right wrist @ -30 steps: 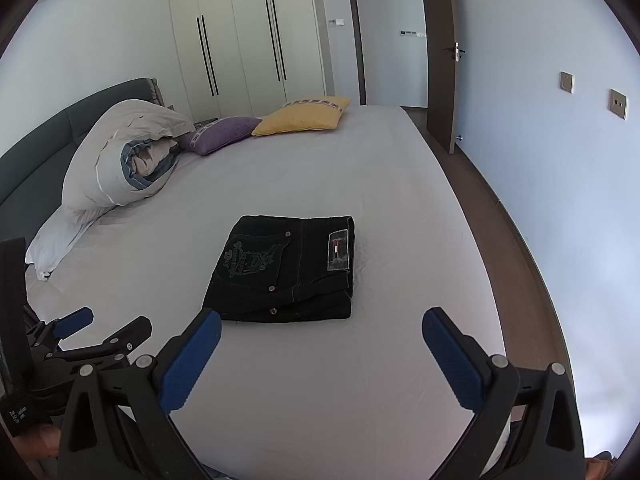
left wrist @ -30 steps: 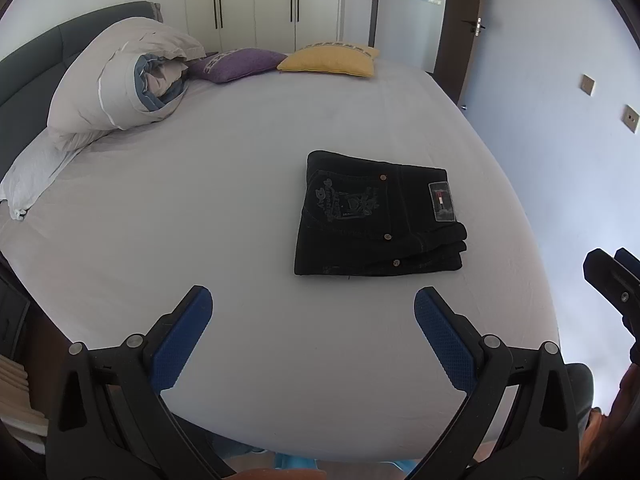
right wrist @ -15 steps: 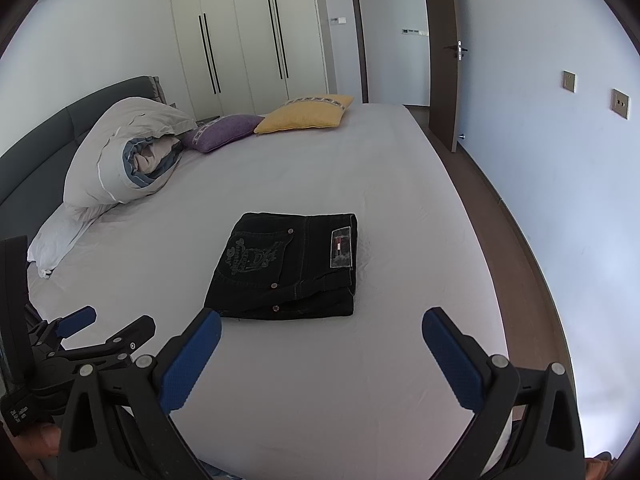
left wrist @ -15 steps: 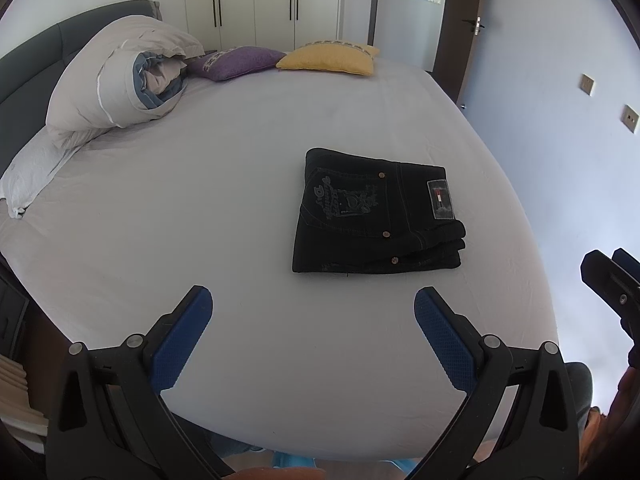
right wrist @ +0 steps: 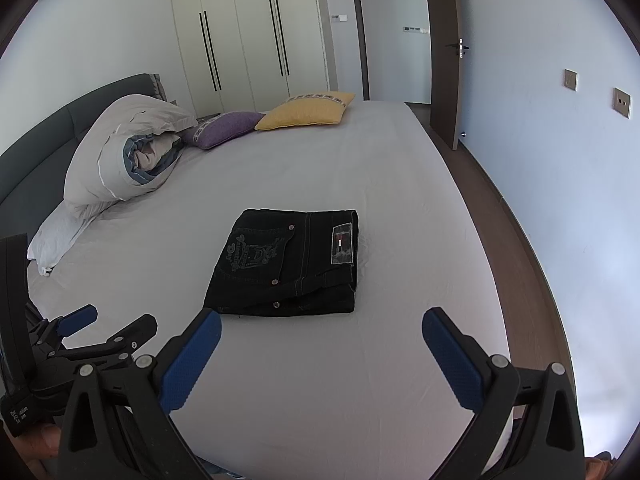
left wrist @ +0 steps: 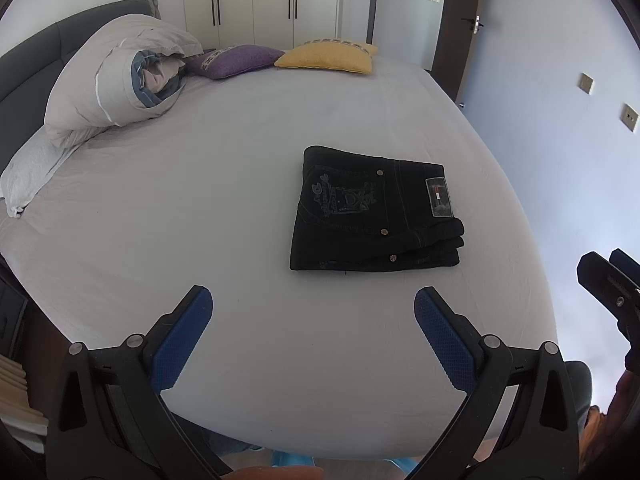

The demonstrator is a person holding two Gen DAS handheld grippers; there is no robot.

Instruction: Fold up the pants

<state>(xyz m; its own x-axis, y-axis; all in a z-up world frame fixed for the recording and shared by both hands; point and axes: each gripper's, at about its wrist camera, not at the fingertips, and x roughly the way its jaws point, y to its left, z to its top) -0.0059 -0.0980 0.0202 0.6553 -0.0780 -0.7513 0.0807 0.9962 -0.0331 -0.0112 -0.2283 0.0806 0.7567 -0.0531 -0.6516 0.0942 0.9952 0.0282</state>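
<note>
Black pants point(left wrist: 372, 210) lie folded into a compact rectangle on the white bed sheet point(left wrist: 200, 200), back pocket and label patch facing up; they also show in the right wrist view point(right wrist: 288, 264). My left gripper point(left wrist: 312, 320) is open and empty, held near the bed's front edge, short of the pants. My right gripper point(right wrist: 320, 344) is open and empty, just in front of the pants. The left gripper also shows at the left of the right wrist view point(right wrist: 108, 324), and part of the right gripper point(left wrist: 612, 284) shows at the right edge of the left wrist view.
A rolled duvet point(left wrist: 120, 80) and white pillow point(left wrist: 32, 168) lie at the left by the dark headboard. A purple cushion point(left wrist: 236, 60) and yellow cushion point(left wrist: 328, 56) lie at the far side. Wardrobe doors point(right wrist: 248, 36) and an open door point(right wrist: 444, 56) stand behind. Floor point(right wrist: 504, 220) runs right.
Both grippers have drifted back and up slightly, so the pants sit a little lower and farther in view. The pants have not moved and both grippers stay open.
</note>
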